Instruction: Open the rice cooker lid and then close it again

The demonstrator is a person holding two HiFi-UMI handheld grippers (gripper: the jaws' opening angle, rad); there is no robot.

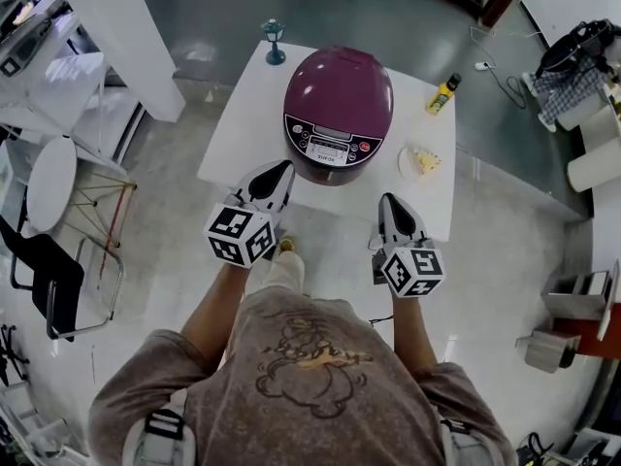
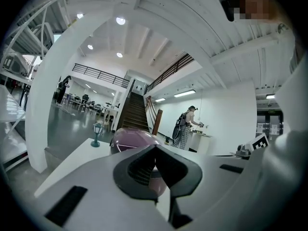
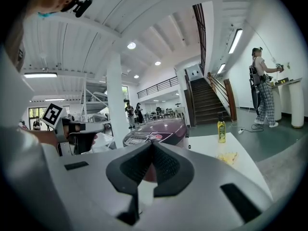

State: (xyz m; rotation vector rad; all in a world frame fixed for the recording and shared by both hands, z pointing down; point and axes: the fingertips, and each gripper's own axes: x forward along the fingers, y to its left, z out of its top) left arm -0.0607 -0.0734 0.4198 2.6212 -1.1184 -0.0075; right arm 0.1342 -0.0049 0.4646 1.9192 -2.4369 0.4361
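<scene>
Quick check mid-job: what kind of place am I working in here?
Probably a large open hall, like a lab or office atrium, not a home kitchen. A wide staircase rises beside a railed upper gallery, and the rice cooker sits on a lone white table.

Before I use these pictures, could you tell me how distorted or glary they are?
Head view: fisheye curves the room's edges; a sheen sits on the rice cooker. Left gripper view: black round border, white column bowed, ceiling lamps bright. Right gripper view: same border, strip light glaring.
</scene>
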